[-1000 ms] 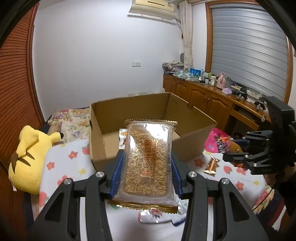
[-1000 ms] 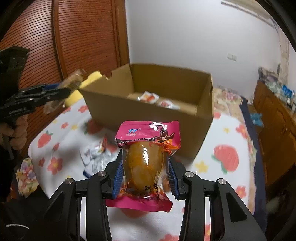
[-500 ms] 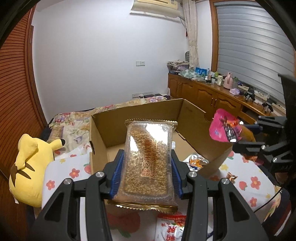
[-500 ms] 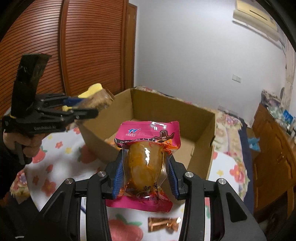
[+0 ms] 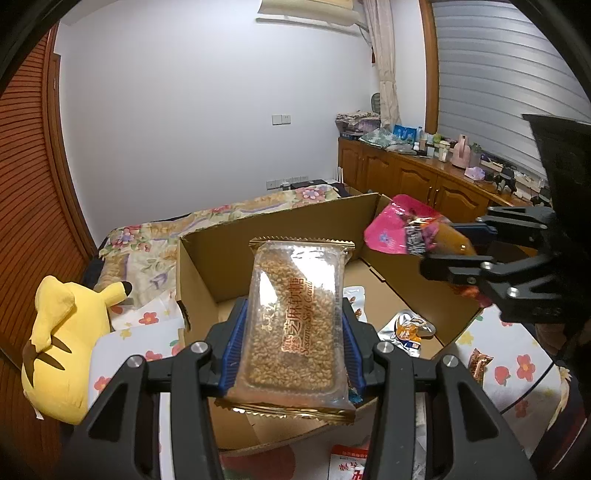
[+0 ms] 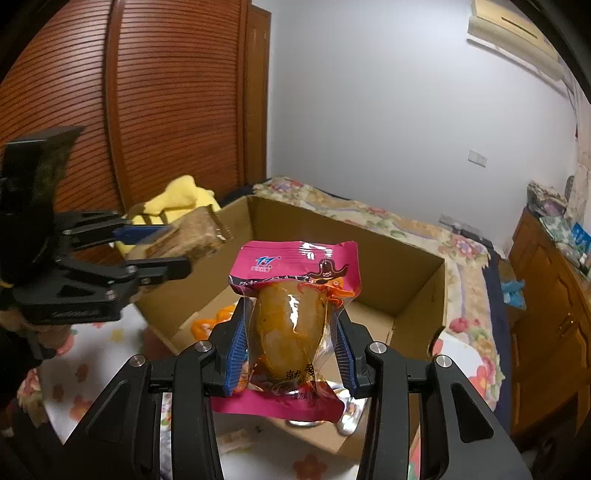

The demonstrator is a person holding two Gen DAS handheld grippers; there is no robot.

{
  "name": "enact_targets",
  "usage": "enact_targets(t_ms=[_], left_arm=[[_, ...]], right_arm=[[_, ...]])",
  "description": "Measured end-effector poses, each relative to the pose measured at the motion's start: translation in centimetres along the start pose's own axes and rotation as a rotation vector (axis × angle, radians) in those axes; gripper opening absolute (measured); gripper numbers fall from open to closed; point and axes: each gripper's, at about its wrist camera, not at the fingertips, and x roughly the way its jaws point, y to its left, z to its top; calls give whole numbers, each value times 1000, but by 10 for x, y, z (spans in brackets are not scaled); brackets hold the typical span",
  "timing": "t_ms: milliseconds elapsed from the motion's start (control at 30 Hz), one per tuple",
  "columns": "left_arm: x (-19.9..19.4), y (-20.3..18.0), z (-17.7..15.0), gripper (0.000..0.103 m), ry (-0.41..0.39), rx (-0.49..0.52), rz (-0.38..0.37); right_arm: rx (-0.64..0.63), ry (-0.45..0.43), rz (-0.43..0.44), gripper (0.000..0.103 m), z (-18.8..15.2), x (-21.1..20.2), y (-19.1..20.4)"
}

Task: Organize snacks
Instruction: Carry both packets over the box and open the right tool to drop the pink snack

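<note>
Left wrist view showed the left gripper (image 5: 293,345) clamped on a clear sesame candy pack (image 5: 295,325) above the open cardboard box (image 5: 207,266), which sat on a flower-print cloth (image 5: 517,373) on a bed. The right gripper (image 6: 291,341) clenched a pink snack pouch (image 6: 291,314) over the same box. A yellow plush toy (image 5: 62,343) lay left of the box, a slatted wooden door (image 6: 166,96) stood behind it, and wooden cabinets (image 5: 417,181) lined the far right wall under a white air conditioner (image 5: 310,13).

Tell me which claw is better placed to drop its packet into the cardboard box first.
Probably left: the left claw holds its sesame candy packet over the cardboard box floor; the right claw's pink packet looks nearer the box corner.
</note>
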Motion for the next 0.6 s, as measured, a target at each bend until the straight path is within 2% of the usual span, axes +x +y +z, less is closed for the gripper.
enact_targets(t_ms=[300, 600], left_arm=[[11, 5, 2, 45, 19, -2, 5], [19, 0, 6, 45, 29, 8, 3]], right_arm=[[13, 71, -40, 42, -2, 30, -15], [44, 122, -45, 44, -13, 42, -21]])
